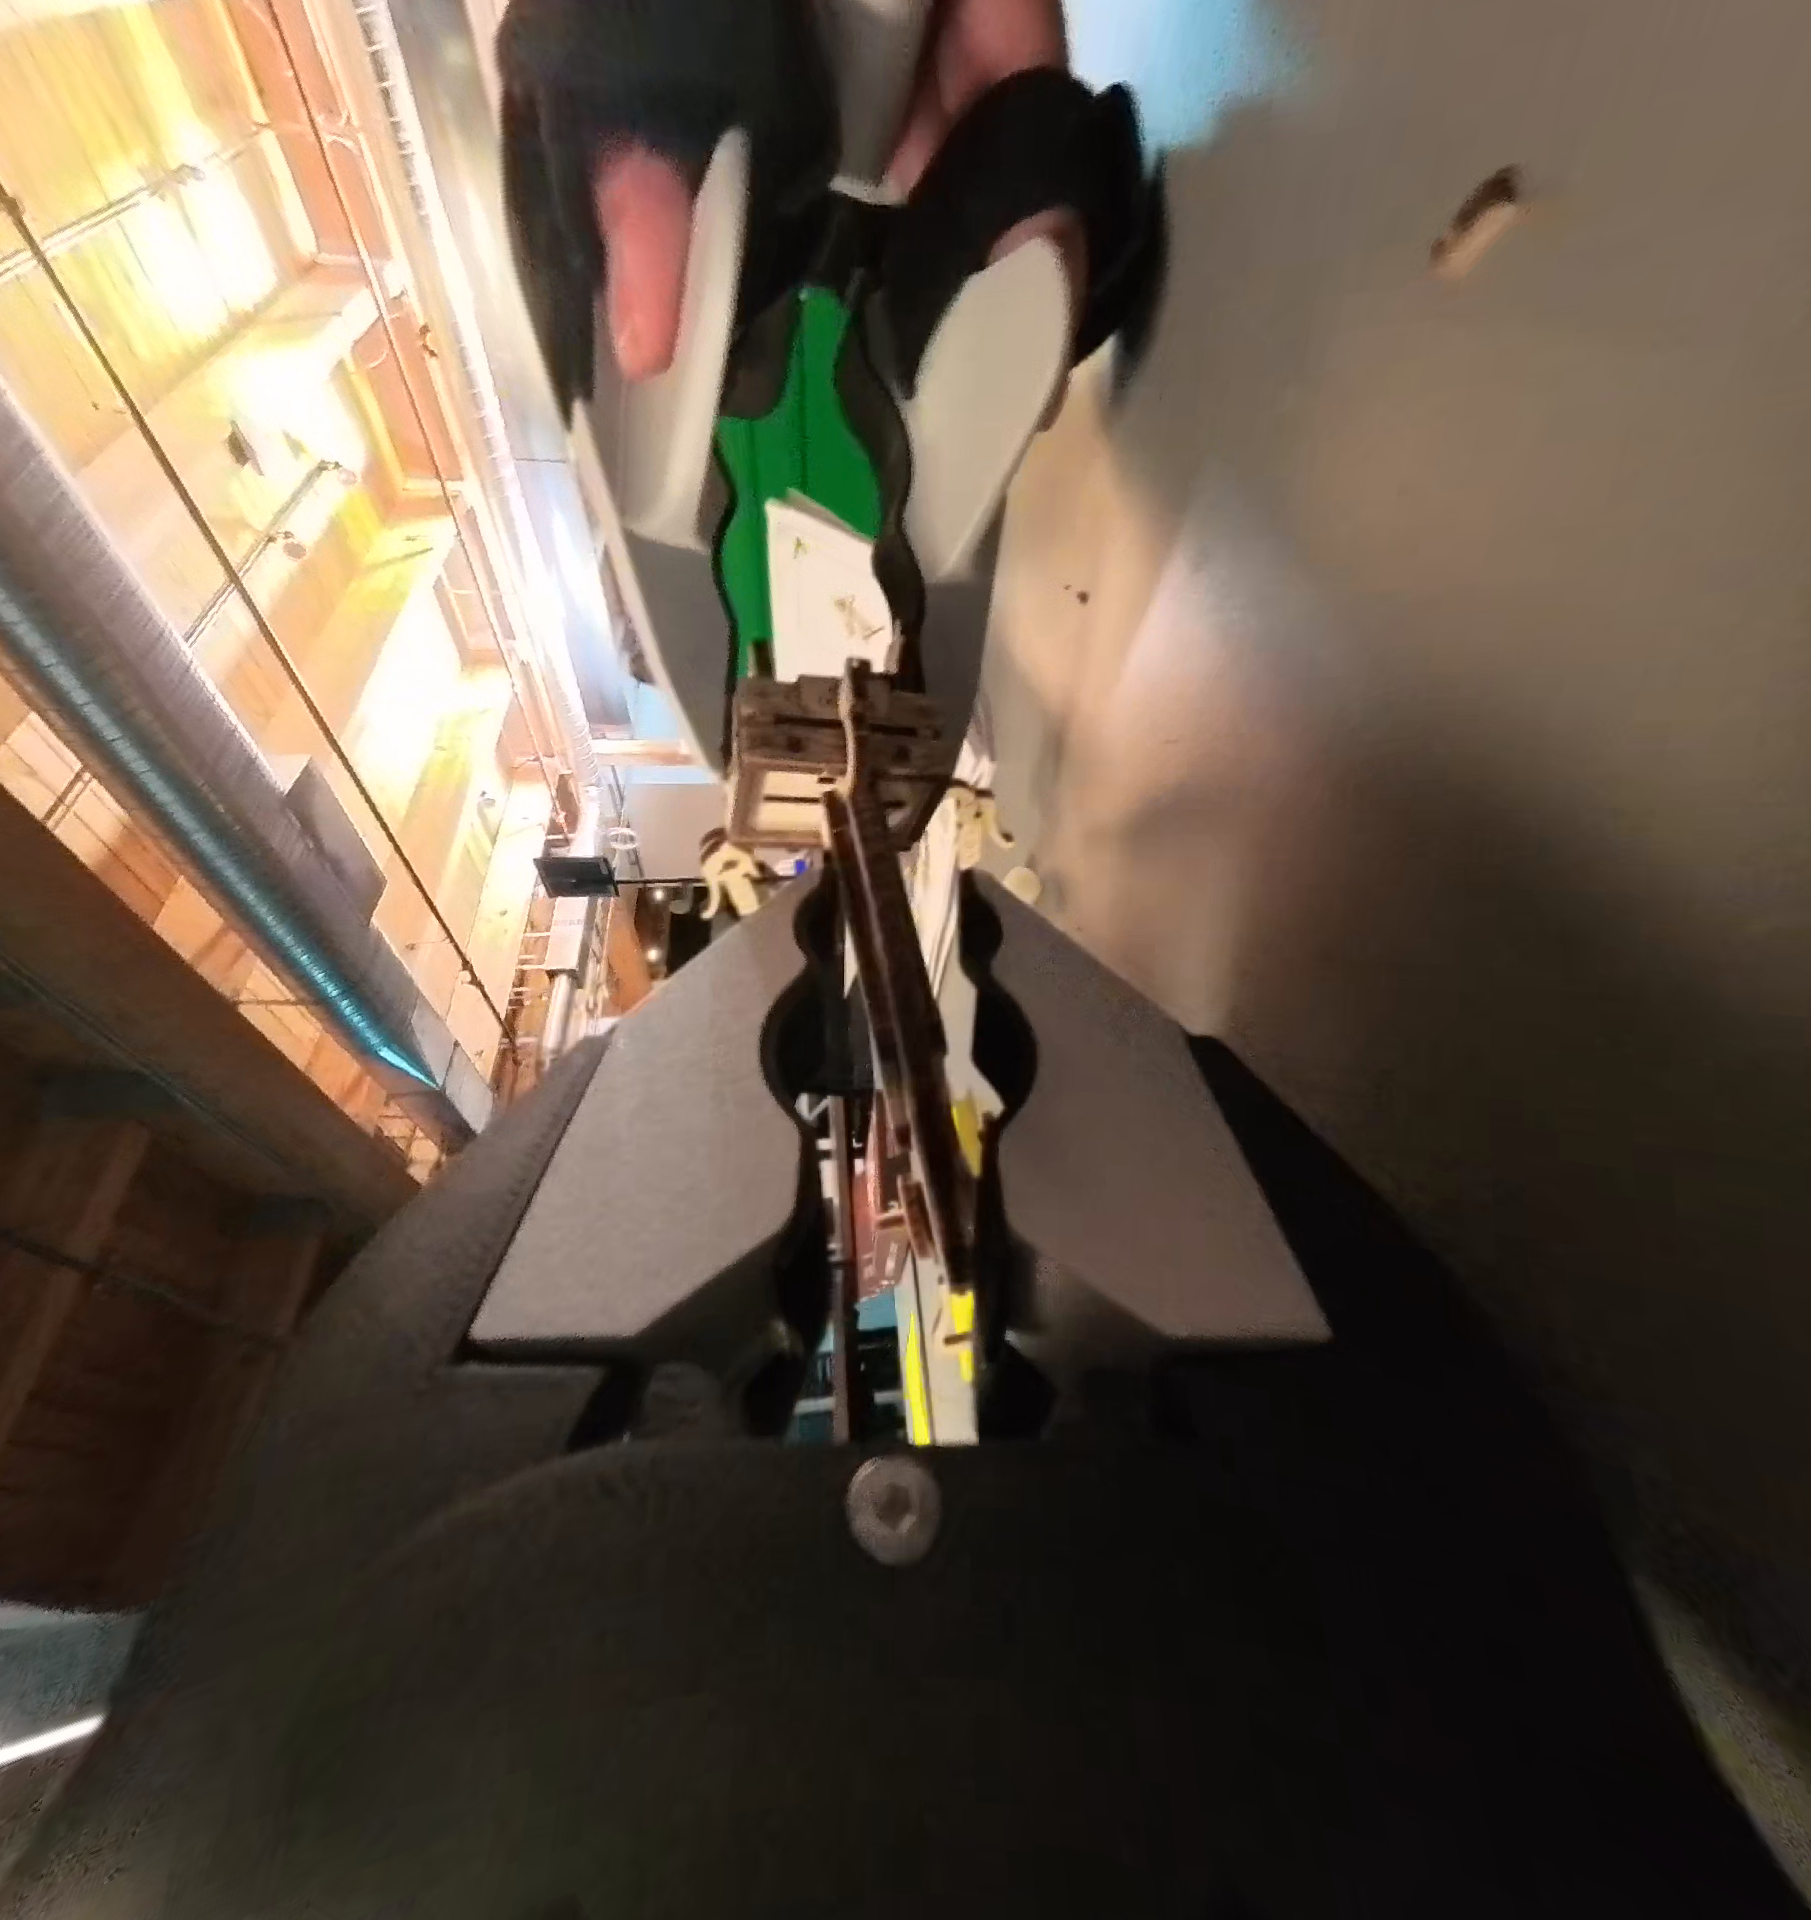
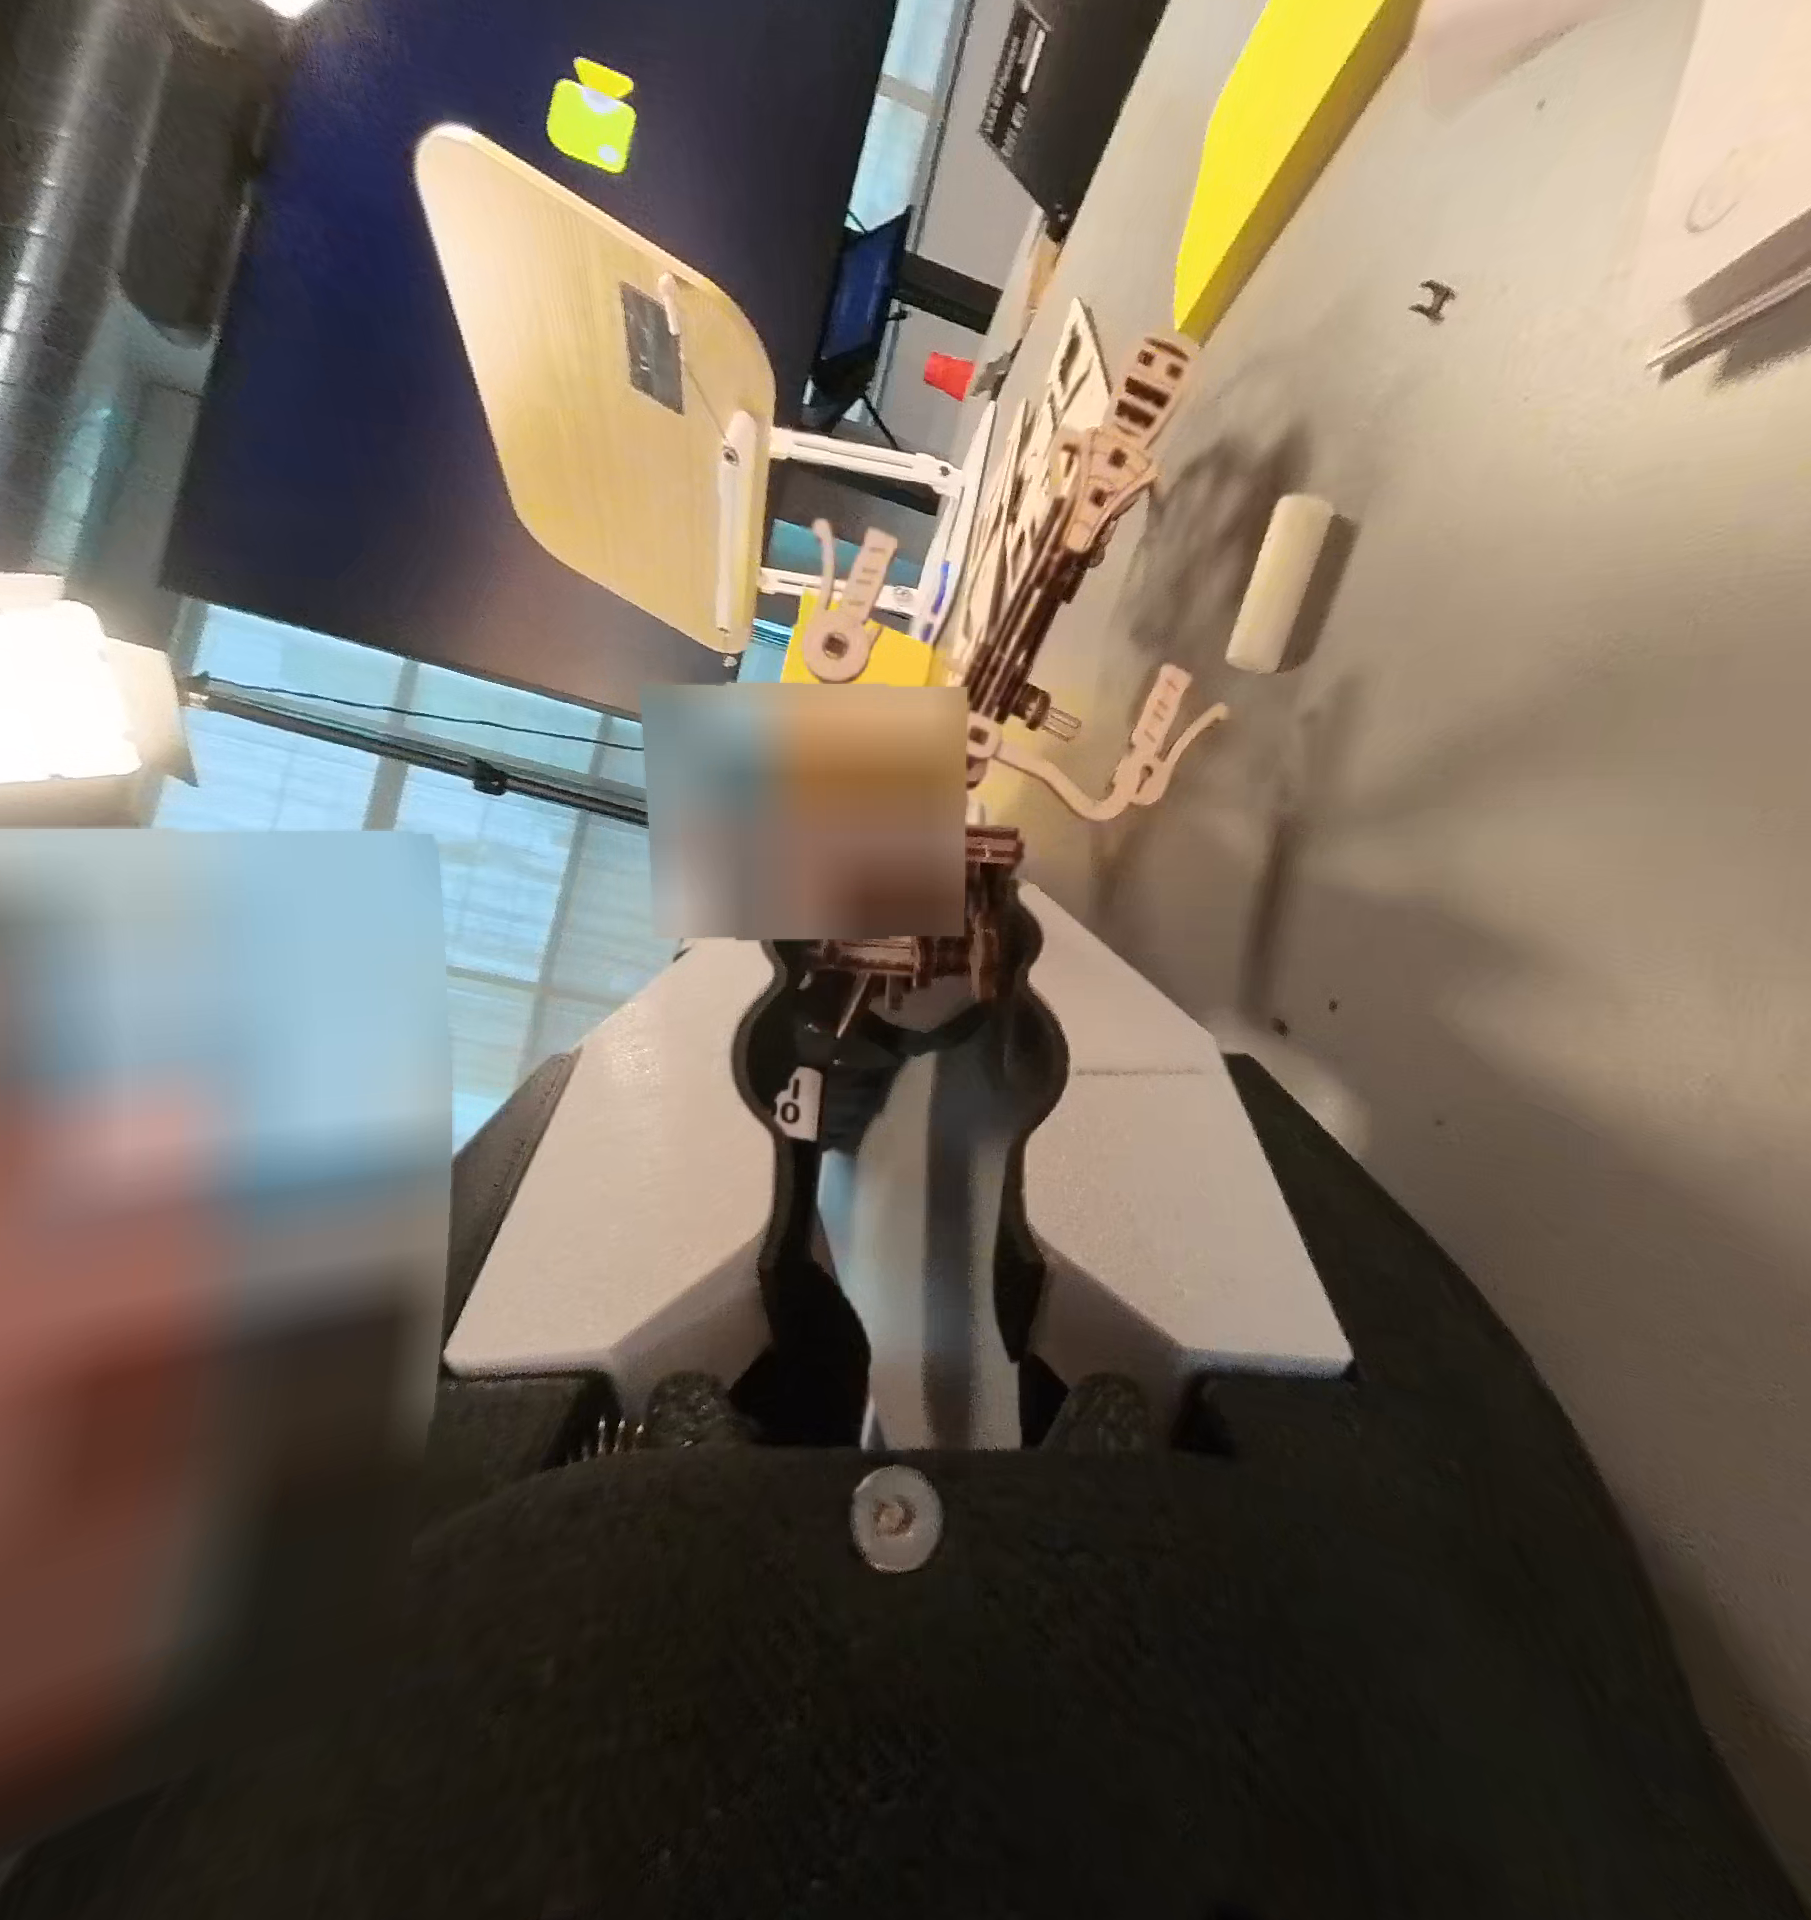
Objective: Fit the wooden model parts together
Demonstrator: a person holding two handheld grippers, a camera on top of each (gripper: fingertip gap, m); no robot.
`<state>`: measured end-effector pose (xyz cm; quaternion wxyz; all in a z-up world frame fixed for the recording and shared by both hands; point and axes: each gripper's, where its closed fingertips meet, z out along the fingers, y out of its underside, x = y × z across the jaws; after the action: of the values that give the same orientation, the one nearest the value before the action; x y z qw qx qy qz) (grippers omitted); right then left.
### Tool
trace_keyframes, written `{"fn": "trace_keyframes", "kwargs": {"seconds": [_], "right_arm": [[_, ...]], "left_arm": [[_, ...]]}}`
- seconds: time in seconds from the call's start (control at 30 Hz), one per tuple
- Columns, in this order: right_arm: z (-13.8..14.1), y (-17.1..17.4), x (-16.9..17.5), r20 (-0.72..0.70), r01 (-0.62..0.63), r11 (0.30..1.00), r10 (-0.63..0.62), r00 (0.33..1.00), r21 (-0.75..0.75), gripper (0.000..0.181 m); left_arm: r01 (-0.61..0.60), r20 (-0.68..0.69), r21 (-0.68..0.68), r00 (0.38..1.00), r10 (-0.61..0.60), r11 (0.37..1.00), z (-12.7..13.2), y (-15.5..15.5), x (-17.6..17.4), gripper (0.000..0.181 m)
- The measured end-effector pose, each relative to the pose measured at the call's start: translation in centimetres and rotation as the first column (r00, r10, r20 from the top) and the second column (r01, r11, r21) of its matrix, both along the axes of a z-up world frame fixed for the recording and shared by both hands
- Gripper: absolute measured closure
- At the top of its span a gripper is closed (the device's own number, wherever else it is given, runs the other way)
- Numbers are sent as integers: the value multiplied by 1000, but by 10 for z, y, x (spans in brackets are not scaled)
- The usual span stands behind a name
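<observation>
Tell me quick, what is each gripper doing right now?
Left gripper: shut on a flat wooden strip.
Right gripper: shut on a small boxy wooden block, which meets the strip's far end.

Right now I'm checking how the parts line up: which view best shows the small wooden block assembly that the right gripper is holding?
The left wrist view. There the wooden block assembly sits unobstructed at the right gripper tips, meeting the flat wooden strip. In the right wrist view it is seen close, but a blur patch covers part.
</observation>
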<state>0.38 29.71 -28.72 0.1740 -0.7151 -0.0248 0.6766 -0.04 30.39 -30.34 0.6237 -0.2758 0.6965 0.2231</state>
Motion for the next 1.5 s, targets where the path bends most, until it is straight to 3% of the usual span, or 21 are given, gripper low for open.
{"fn": "trace_keyframes", "kwargs": {"seconds": [0.03,0.17,0.3,0.5,0.97,1.5], "right_arm": [[-1,1,1,9,2,1000,-2,1000,-6,147],[-2,2,2,10,4,999,-4,1000,-34,144],[-2,2,3,4,2,999,-1,1000,-45,147],[-1,2,3,-16,-6,998,6,1000,-62,147],[-2,3,3,-41,-32,994,27,999,-104,147],[0,5,4,19,-5,1000,5,1000,18,147]], "left_arm": [[10,-7,-3,1000,-10,1000,-2,-2,1,156],[26,21,-37,999,-26,999,0,-4,1,143],[74,32,24,997,-75,997,6,-11,2,167],[87,23,74,996,-89,993,8,-13,4,172],[92,-2,84,996,-92,992,10,-13,7,174],[37,-3,50,999,-37,998,11,-9,7,174]]}}
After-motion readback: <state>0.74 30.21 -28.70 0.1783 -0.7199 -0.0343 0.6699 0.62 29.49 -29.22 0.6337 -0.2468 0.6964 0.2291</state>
